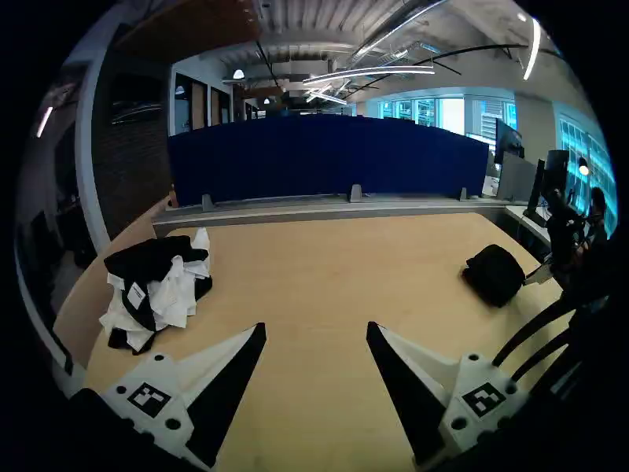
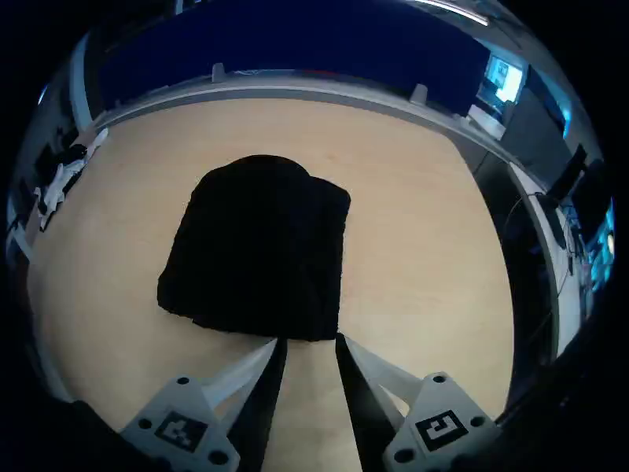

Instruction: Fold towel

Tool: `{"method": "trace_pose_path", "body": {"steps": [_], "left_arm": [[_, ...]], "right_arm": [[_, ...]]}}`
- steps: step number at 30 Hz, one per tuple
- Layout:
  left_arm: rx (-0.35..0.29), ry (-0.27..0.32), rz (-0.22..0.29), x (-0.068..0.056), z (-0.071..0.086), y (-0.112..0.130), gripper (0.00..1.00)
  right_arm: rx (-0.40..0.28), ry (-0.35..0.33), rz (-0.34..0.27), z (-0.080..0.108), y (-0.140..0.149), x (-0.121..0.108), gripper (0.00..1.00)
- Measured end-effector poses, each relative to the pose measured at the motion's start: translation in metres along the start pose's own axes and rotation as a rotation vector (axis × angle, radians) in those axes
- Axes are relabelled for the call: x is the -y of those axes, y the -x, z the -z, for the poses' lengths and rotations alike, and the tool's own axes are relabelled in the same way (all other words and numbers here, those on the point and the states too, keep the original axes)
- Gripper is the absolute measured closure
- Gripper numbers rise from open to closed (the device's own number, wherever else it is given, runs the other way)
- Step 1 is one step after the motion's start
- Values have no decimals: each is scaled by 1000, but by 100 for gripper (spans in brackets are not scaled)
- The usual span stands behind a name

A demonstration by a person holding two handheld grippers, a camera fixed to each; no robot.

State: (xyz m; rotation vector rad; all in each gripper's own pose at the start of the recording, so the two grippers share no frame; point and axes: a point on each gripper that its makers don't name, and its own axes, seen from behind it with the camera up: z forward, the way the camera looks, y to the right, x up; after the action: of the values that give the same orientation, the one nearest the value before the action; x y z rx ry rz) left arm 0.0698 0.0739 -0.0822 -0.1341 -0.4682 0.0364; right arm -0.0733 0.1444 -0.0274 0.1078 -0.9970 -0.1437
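- We hold the right hand-held gripper point(image 2: 308, 341) at the near edge of the black towel point(image 2: 259, 244). Its fingers are narrowly apart, with bare counter point(image 2: 409, 236) between them, and grip nothing.
- The left hand-held gripper point(image 1: 314, 326) hangs wide open and empty over the middle of the counter, well apart from the towel to its right.
- The towel looks folded into a thick, soft bundle with rounded corners. It is matte black, so we cannot tell its layers apart.
- The risk, as we judge it, is a pinch that catches only the top layer and drags the bundle open. On the smooth, pale wood it may also slide.
- A loose pile point(image 1: 157, 287) of black and white cloth lies at the far left.
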Motion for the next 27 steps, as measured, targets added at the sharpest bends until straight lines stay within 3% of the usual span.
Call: {"method": "trace_pose_path", "body": {"steps": [6,12,18,27], "left_arm": [[-2,3,-4,1,-2,-3,5],[-5,6,-5,-1,-2,-5,5],[-6,7,-7,-1,1,-6,5],[-4,-10,-1,6,3,-3,5]], "right_arm": [[-74,-9,0,15,-15,10,25],[-182,-51,-7,25,-56,32,5],[-276,-79,-21,24,-101,50,5],[-303,-97,-16,4,-129,66,5]]}}
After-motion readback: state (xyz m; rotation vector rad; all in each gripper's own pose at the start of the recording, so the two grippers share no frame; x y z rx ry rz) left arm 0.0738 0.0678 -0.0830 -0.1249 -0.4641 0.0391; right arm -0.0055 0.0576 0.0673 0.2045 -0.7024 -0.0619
